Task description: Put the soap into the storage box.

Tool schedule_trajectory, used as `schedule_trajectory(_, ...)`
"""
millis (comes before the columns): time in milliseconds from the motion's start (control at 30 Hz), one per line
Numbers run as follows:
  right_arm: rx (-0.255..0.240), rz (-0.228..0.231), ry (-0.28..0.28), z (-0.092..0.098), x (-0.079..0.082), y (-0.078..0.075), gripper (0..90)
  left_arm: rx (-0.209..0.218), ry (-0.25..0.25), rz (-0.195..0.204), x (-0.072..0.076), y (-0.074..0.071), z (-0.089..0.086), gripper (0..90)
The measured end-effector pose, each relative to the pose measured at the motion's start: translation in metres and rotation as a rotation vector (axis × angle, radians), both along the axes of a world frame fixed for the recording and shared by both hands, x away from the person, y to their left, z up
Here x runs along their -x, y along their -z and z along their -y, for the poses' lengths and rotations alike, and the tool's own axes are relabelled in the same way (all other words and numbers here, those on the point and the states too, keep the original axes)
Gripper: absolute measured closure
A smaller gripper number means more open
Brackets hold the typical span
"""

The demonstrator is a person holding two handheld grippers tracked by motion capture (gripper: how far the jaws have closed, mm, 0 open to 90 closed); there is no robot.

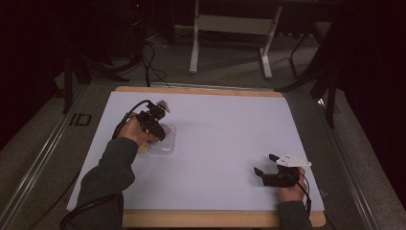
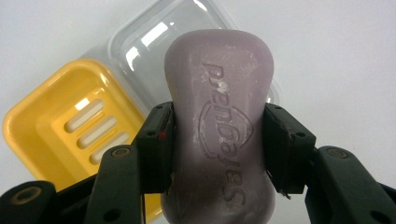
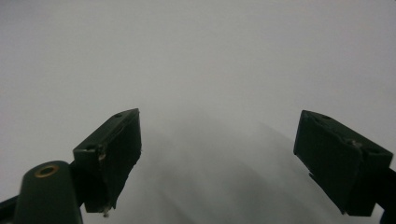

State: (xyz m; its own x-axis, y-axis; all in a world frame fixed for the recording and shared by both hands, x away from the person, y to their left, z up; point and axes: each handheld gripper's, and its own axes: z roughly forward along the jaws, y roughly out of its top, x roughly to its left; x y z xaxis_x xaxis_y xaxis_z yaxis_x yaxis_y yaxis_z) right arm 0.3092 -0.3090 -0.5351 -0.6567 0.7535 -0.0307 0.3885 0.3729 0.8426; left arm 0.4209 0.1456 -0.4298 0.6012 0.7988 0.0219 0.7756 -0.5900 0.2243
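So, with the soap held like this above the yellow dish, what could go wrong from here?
1. The left gripper clamps the purple soap only at its narrow waist, so the smooth bar might slip or tilt.
2. The yellow dish sits partly under the clear lid; lowering the soap could land it on the lid or nudge both.
3. The right gripper rests far off, open, so nothing steadies the dish.

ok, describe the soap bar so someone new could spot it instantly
Start at the white mat on the table and go to its left side, where the left tongs sit over a yellow soap dish and its clear lid. The soap bar is clamped between those tongs: a dull purple, waisted block with an embossed logo, the one opaque purple thing there.
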Motion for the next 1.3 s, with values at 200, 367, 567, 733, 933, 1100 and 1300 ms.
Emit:
schedule_trajectory(200,0.002,0.001,0.000,0.000,0.000,0.000,14.7,0.008,-0.013,0.004,-0.001,-0.002,-0.003,49.3)
schedule_trajectory(367,0.002,-0.001,0.001,0.000,0.000,0.000,14.7,0.009,-0.022,0.006,-0.002,-0.002,-0.007,49.3)
schedule_trajectory(567,0.002,-0.001,0.001,0.000,0.000,0.000,14.7,0.013,-0.052,0.010,-0.003,-0.001,-0.013,49.3)
schedule_trajectory(733,0.003,0.000,0.001,0.000,0.000,0.000,14.7,0.011,-0.068,0.013,-0.003,-0.003,-0.018,49.3)
schedule_trajectory(933,0.002,-0.002,0.001,0.000,0.000,0.000,14.7,0.018,-0.096,0.022,-0.005,-0.002,-0.023,49.3)
schedule_trajectory(1100,0.003,-0.002,0.001,0.000,0.000,0.000,14.7,0.022,-0.121,0.028,-0.006,0.000,-0.030,49.3)
schedule_trajectory(1300,0.004,-0.001,0.000,-0.001,0.000,0.000,14.7,0.019,-0.175,0.032,-0.009,0.003,-0.042,49.3)
